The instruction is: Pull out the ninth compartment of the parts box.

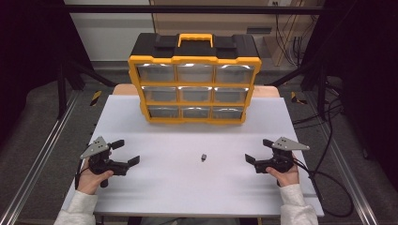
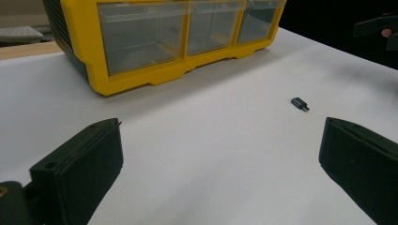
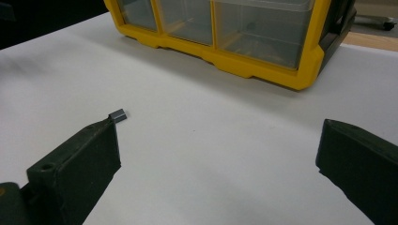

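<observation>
A small dark grey part lies on the white table, midway between my two grippers; it also lies in the left gripper view and the right gripper view. A yellow and black drawer organizer with clear drawers, all pushed in, stands at the table's far side. My left gripper rests at the left, open, with nothing between its jaws. My right gripper rests at the right, likewise open and empty. Each gripper points toward the middle of the table.
The organizer's front face sits well beyond both grippers. Black frame rails run along both sides of the table. Cables trail off the right edge. White surface lies open around the small part.
</observation>
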### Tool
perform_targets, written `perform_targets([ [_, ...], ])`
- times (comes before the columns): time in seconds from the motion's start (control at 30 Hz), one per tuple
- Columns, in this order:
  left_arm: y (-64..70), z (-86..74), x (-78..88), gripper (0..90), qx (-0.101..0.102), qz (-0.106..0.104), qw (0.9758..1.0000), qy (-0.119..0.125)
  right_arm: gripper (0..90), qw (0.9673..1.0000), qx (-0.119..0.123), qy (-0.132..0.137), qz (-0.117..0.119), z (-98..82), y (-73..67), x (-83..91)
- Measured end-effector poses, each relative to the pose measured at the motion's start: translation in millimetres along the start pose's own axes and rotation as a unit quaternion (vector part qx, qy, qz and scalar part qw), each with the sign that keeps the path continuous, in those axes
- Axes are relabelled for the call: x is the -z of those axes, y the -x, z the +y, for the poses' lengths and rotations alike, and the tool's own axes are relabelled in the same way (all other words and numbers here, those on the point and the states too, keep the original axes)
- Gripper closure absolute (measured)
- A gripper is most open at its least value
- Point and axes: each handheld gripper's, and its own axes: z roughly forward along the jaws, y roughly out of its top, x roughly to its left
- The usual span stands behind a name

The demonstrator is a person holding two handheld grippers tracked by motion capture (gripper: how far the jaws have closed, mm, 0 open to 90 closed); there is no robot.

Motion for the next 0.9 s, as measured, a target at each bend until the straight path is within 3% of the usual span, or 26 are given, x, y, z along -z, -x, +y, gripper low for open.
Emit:
perform_targets([
  [0.57, -1.7, -1.0, -1.0, 0.0, 0.005, 0.005, 1.0000, -0.004, 0.5, 0.9998, 0.020, 0.000, -0.001, 11.3, -7.9, -5.0],
  [0.9, -1.4, -1.1, -1.8, 0.0, 0.004, 0.007, 1.0000, -0.006, 0.5, 0.9991, 0.038, -0.016, -0.002, 16.7, -16.5, -15.3],
])
